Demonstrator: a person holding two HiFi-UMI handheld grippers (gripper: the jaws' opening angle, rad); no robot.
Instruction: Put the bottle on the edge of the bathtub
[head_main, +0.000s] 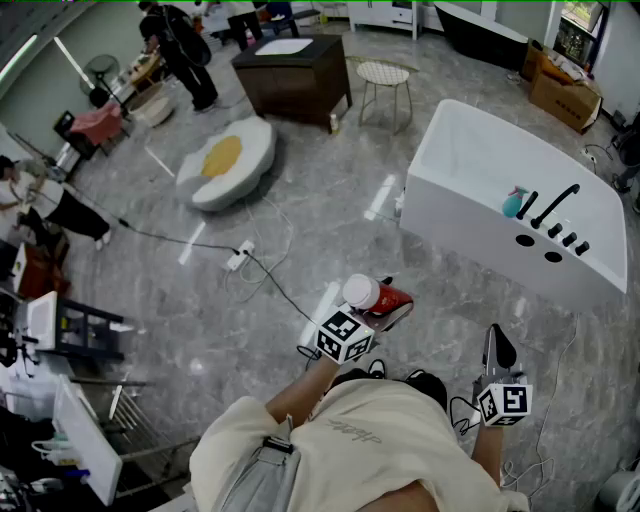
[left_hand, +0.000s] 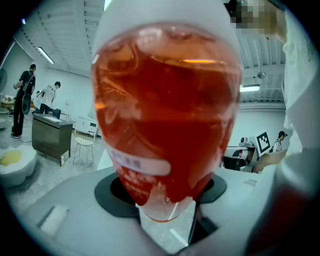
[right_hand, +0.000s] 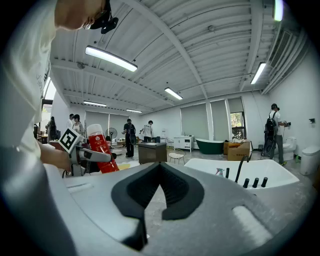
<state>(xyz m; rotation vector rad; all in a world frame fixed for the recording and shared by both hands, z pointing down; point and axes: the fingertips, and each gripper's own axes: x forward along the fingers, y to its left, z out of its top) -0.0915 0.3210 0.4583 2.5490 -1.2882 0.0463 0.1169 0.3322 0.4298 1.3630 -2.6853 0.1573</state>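
- The left gripper (head_main: 386, 312) had its jaws clamped on a red plastic bottle with a white cap (head_main: 377, 296), which filled most of the left gripper view.
- The bottle was held in the air in front of the person, cap toward the person's left, above the grey marbled tile floor (head_main: 300, 230).
- It was well apart from the white freestanding bathtub (head_main: 450, 225), which stood ahead and to the right.
- On the tub's near edge stood a curved black faucet (head_main: 556, 204) with a small teal spray bottle (head_main: 514, 204) just beside it.
- The right gripper (head_main: 497, 345) had its jaws closed together with nothing between them, and it was held low at the person's right side.
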